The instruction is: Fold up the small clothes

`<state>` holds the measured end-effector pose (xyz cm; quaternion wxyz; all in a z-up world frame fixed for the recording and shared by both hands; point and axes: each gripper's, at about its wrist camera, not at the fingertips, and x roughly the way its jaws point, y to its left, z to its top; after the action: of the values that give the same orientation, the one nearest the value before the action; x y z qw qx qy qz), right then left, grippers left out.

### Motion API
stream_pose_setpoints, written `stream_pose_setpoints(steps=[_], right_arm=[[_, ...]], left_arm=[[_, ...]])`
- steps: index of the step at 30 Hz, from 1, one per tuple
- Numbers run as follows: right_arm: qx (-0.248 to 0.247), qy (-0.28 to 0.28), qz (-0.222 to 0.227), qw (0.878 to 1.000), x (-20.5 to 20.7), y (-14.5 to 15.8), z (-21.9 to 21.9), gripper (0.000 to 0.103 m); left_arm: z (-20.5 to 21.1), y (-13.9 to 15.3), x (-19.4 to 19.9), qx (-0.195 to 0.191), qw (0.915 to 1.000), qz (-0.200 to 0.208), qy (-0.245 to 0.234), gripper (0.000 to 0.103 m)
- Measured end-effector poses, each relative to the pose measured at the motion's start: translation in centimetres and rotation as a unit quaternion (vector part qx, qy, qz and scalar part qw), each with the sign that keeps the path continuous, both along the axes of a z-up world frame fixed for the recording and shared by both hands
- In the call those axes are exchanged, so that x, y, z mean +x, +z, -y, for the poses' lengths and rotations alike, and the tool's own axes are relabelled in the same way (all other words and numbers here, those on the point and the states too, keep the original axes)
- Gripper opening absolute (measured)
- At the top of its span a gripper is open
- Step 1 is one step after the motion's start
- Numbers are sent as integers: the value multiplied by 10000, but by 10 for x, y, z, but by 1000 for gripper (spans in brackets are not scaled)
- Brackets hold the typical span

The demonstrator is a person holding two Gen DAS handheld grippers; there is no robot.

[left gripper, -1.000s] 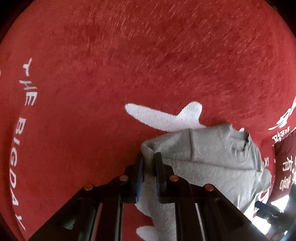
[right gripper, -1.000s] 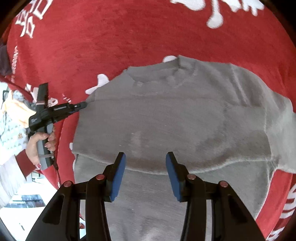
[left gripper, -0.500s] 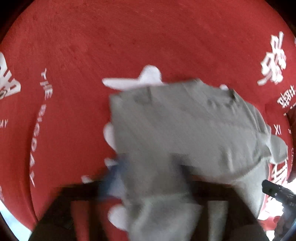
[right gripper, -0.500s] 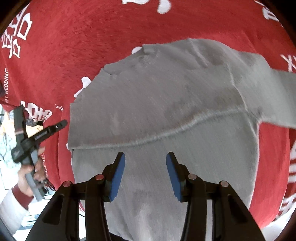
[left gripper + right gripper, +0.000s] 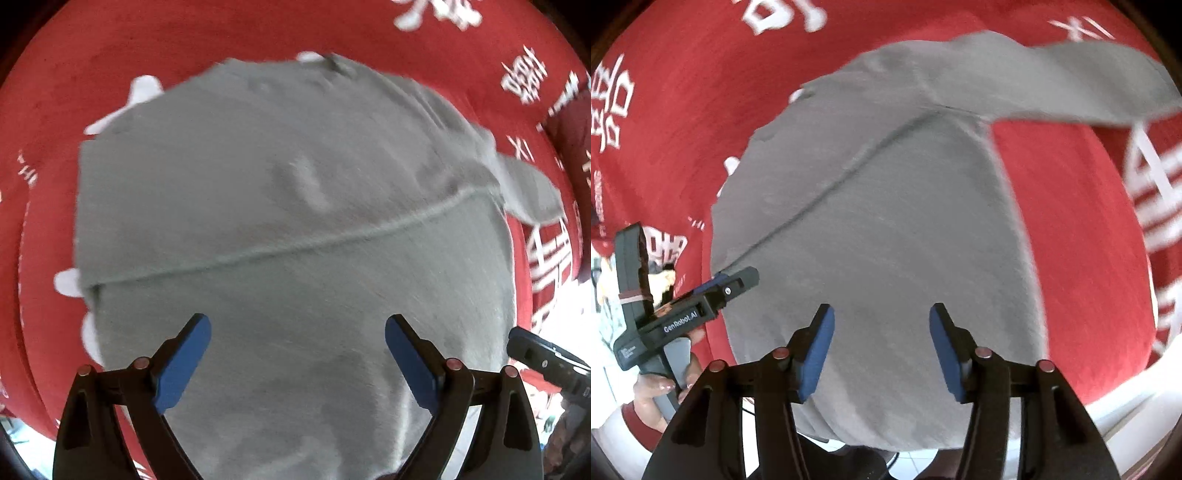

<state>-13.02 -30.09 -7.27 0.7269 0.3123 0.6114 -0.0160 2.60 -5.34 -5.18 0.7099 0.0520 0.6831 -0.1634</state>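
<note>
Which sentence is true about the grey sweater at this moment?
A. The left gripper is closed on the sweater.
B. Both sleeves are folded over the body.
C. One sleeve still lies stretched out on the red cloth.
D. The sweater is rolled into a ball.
C: in the right wrist view one sleeve of the grey sweater lies spread over the red cloth.

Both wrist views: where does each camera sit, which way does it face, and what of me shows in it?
Left wrist: on the left gripper, facing down on the grey sweater; its open blue-padded fingers show, empty.
Right wrist: on the right gripper, angled down across the sweater's lower part; its open fingers show, plus the hand holding the left gripper.
Shared: the sweater, the red cloth, and each view catches the other gripper.
</note>
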Motion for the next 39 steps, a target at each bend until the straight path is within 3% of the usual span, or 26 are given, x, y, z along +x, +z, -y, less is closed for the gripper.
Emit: stream_pose_setpoints(steps=[4,12,18,22,25,27,35,36,39], right_arm=[[-3,-431,-77,9990,-20,-6,37,65],[108,-1359,-12,9907,-31,-11,154,65],[32,-2237,357,9740,-28,-9,252,65],[278,-2939,670,9531,-25,-19,306,65],[520,-3289,921,9384,-22,-24,332,65],[596,-3327,1049,9353,-16,-26,337,65],[527,-3295,1296,9337,18,-32,350,64],[466,-3270,1246,9356,21,-31,349,60],[722,-3157,1225,9381,26,-38,350,9]], left_arm=[[25,1,-13,-133,9996,-217,-155,96],[108,3,-19,-185,9994,-237,-184,96],[178,-1,-8,-186,9992,-99,-330,96],[200,-3,6,-224,9994,-159,-205,96],[210,-11,14,-205,9992,-343,-52,96],[215,-12,17,-409,9981,-458,-8,96],[233,11,36,-388,9988,280,123,96],[233,11,39,-367,9988,278,154,96],[231,11,49,-214,9983,428,343,96]])
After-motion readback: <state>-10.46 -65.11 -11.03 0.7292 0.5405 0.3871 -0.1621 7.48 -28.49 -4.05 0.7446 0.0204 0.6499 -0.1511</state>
